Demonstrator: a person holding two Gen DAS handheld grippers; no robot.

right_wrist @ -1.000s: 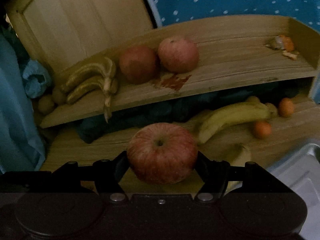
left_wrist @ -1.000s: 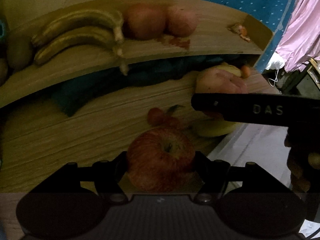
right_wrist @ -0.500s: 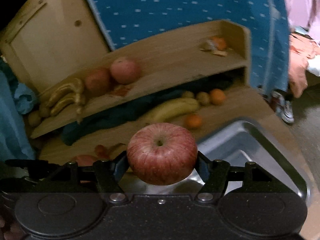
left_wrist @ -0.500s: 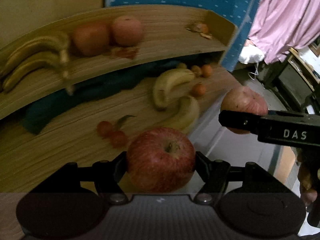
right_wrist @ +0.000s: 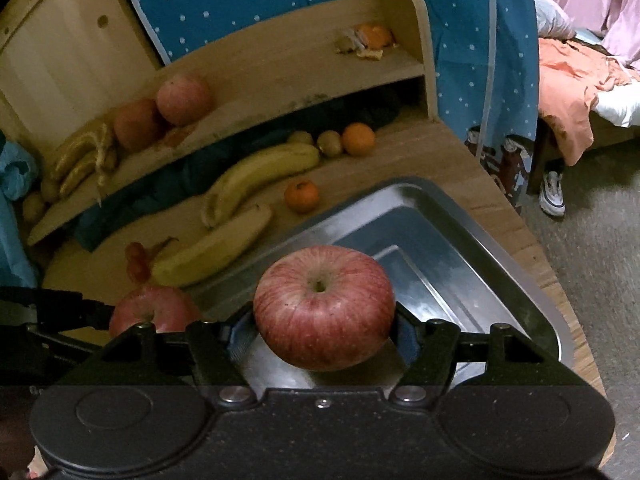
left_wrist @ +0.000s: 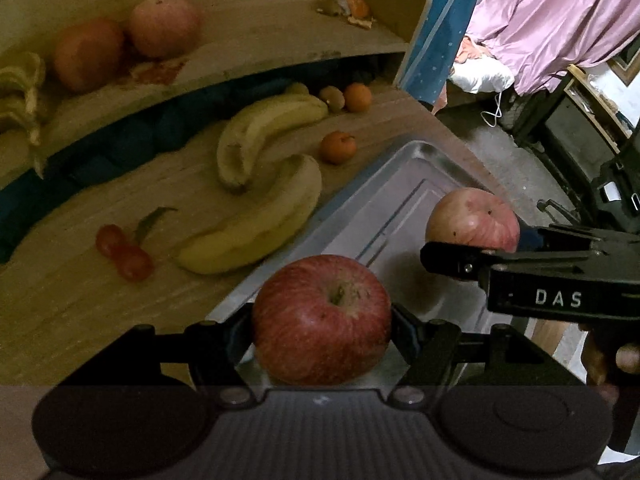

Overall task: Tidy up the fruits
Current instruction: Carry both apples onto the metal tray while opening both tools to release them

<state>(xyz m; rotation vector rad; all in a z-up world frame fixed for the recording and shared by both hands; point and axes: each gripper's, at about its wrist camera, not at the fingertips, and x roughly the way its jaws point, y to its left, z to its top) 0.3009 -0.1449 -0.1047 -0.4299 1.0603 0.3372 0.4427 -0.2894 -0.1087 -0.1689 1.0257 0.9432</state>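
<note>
Wrist fisheyes, close, sharing tray (left_wrist: 404, 184)

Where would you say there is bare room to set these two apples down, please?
The metal tray is bare inside its rim. The desk left of it is crowded with bananas and mandarins; the shelf has a free middle stretch.

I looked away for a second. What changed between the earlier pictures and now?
Both hand-held grippers swung right, from facing the shelf to over the metal tray. The left hand-held gripper still clamps its apple; the right hand-held gripper still clamps its apple. Bananas and oranges stayed put.
</note>
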